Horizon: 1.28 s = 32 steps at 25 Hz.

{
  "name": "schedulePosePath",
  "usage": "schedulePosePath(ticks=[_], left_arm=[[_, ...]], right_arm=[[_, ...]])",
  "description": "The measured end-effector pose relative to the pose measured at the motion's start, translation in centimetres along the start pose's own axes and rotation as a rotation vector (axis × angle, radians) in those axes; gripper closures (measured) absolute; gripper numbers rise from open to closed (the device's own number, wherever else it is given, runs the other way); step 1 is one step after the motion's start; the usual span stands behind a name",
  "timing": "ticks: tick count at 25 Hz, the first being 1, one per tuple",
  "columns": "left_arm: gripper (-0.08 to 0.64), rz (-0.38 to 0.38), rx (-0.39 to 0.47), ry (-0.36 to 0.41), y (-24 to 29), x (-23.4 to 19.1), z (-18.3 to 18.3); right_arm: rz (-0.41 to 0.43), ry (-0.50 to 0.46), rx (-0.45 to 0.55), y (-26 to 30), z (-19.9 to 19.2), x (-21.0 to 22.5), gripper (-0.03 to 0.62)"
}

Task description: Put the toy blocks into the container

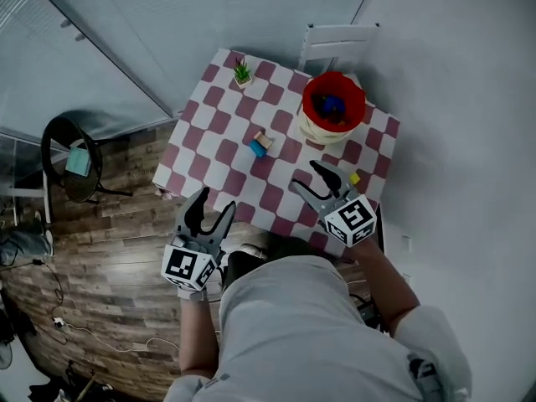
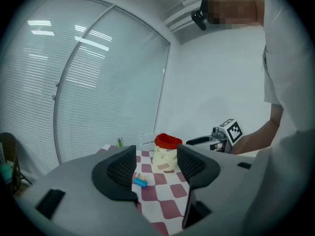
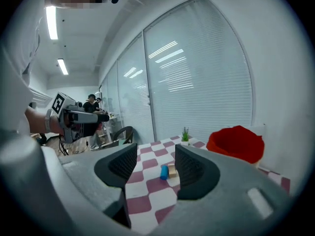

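The left claw (image 1: 214,204) hangs at the lower left of the head view, at the near edge of the checkered worktop (image 1: 219,162). Its jaws are spread apart with nothing between them. The right claw (image 1: 307,176) is over the worktop's near right part, its jaws likewise apart and empty. A yellow block (image 1: 355,177) lies just beside it. Near the worktop's middle, a blue block (image 1: 256,148) and a wooden block (image 1: 265,140) lie close together, well apart from both claws. The cream container (image 1: 316,132) with a red rim stands toward the upper right of the worktop, with coloured blocks inside. A small potted plant (image 1: 242,74) stands at the far left corner. A white chair (image 1: 335,40) is behind the container.
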<state>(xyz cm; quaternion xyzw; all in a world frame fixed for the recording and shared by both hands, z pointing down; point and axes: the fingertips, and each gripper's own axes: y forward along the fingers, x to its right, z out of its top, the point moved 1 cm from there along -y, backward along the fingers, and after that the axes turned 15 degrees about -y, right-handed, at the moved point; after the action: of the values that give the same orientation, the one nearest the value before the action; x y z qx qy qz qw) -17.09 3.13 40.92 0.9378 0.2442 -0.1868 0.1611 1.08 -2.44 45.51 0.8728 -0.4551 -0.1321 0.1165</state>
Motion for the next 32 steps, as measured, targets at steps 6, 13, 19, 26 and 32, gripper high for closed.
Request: schedulePosePath(ticks=[6, 13, 19, 26, 32], left_arm=[[0.319, -0.068, -0.095, -0.003, 3.6, 1.7, -2.0], [0.319, -0.109, -0.174, -0.007, 6.1, 3.3, -4.7], [0.319, -0.118, -0.249, -0.006, 6.9, 4.2, -6.9], [0.319, -0.114, -0.314, -0.008, 7.8, 5.0, -9.0], [0.319, -0.088, -0.342, -0.026, 8.4, 4.9, -10.1]], right_arm=[[-0.101, 0.027, -0.117, -3.3, -5.6, 2.6, 0.359], [-0.183, 0.029, -0.247, -6.7, -12.2, 4.9, 0.35], [-0.233, 0.065, -0.333, -8.9, -17.5, 6.8, 0.345], [-0.257, 0.09, -0.414, -9.8, -22.9, 9.1, 0.344], [-0.221, 0.093, -0.478, -9.1, -26.5, 10.2, 0.344]])
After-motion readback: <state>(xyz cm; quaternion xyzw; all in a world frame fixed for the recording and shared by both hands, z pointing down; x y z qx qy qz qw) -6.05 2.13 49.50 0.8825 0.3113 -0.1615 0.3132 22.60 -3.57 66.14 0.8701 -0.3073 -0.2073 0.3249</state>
